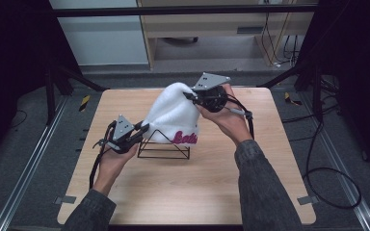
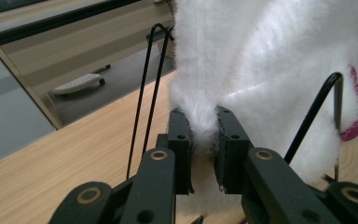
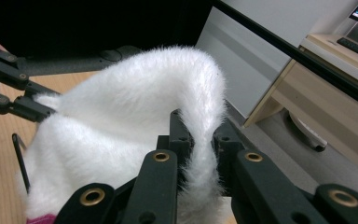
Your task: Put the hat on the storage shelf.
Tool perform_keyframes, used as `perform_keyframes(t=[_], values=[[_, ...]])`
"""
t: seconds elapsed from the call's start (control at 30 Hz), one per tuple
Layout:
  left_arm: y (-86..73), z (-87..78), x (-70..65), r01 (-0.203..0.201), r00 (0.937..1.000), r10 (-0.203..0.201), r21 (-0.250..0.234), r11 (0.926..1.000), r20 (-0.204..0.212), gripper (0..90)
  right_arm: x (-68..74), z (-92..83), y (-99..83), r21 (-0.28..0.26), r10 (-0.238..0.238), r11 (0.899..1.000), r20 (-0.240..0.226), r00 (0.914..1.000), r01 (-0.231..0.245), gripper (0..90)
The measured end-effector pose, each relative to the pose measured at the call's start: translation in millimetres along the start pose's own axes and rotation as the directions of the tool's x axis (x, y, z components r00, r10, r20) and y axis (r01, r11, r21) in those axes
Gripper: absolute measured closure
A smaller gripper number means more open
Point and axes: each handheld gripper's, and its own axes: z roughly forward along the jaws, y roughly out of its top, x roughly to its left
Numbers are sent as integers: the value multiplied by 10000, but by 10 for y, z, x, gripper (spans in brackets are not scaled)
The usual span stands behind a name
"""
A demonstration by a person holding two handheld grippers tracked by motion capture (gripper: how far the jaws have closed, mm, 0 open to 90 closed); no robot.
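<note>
A fluffy white hat with pink lettering hangs over a black wire stand in the middle of the wooden table. My left gripper is shut on the hat's lower left edge; in the left gripper view its pads pinch a fold of white fur, with the stand's wires beside it. My right gripper is shut on the hat's top right part. In the right gripper view the fur is squeezed between the jaws, and the left gripper shows at the far left.
Black frame bars and a cupboard stand beyond the table's far edge. Cables lie on the floor at the right. Bare wood spreads in front of the stand toward the near edge.
</note>
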Motion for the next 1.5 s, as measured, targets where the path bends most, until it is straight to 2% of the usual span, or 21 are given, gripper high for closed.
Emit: perform_keyframes(t=[0.13,0.23,0.37,0.5,0.53,0.57,0.67,0.87,1.0,1.23,1.3,1.5], values=[[-2,6,-9,-42,10000,42,19,10000,-6,783,0,-12,-62,-21,114,9999,20,9999,-114,828],[12,-6,-16,-73,10000,73,-4,10000,48,785,-32,-14,-144,259,168,9995,135,9998,-172,829],[49,-17,-20,-133,9999,133,24,9999,59,788,-53,-23,-80,162,261,9995,256,9993,-265,830],[114,-51,-17,-88,9999,90,-212,9997,73,788,-7,-62,305,-306,-179,9994,313,9993,189,830],[114,-51,-17,-88,9999,90,-212,9997,73,788,-7,-62,305,-306,-179,9994,313,9993,189,830],[133,-68,-1,13,10000,-13,-278,9996,12,788,25,-58,491,-438,-473,9979,309,9984,487,830],[148,-85,34,90,9999,-92,-324,9994,-74,787,73,-26,661,-563,-715,9958,256,9971,728,830],[156,-145,212,449,9981,-468,-483,9978,-396,788,114,89,808,-732,-901,9932,66,9959,903,830],[149,-151,277,578,9969,-606,-550,9968,-498,787,73,155,812,-672,-842,9942,3,9965,840,830],[124,-101,281,707,9960,-734,-528,9961,-508,787,4,221,787,-591,-779,9953,-93,9969,772,830],[83,-80,271,599,9963,-626,-460,9971,-585,788,19,233,747,-580,-780,9953,-152,9968,770,830],[-14,-88,290,666,9960,-685,-350,9972,-570,788,101,231,656,-537,-872,9949,-326,9957,854,830]])
